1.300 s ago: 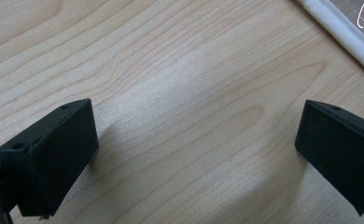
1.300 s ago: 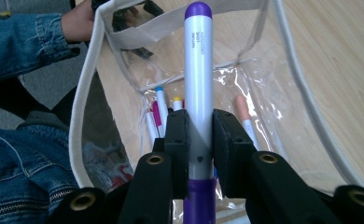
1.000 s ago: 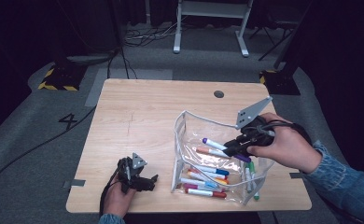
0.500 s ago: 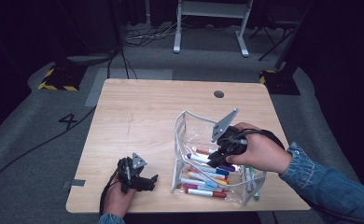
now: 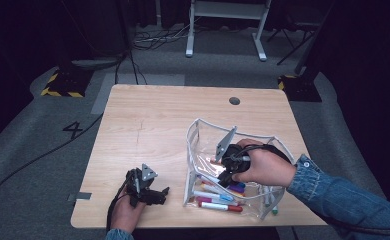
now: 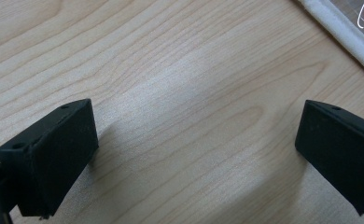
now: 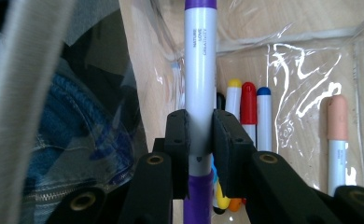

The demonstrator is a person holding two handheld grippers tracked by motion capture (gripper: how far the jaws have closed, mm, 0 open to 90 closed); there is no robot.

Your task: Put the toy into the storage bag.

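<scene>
A clear plastic pouch [image 5: 197,131] with a white rim stands open on the wooden table, with several markers [image 5: 218,205] lying in it. My right gripper [image 5: 227,169] reaches down inside the pouch. In the right gripper view it [image 7: 200,140] is shut on a white marker with purple ends [image 7: 200,70], gripped across its barrel. Below it lie yellow, red and blue capped markers [image 7: 248,116] and a peach one [image 7: 337,135]. My left gripper [image 5: 154,192] rests near the table's front edge, left of the pouch. Its jaws [image 6: 196,154] are open over bare wood.
The wooden table [image 5: 153,125] has a round cable hole [image 5: 234,101] at the back right. The pouch's white edge [image 6: 343,32] lies just ahead of the left gripper. A denim sleeve [image 5: 343,195] comes in from the lower right.
My right gripper has moved left and down with the purple marker, from the pouch's right rim into its inside. The left gripper has stayed put.
</scene>
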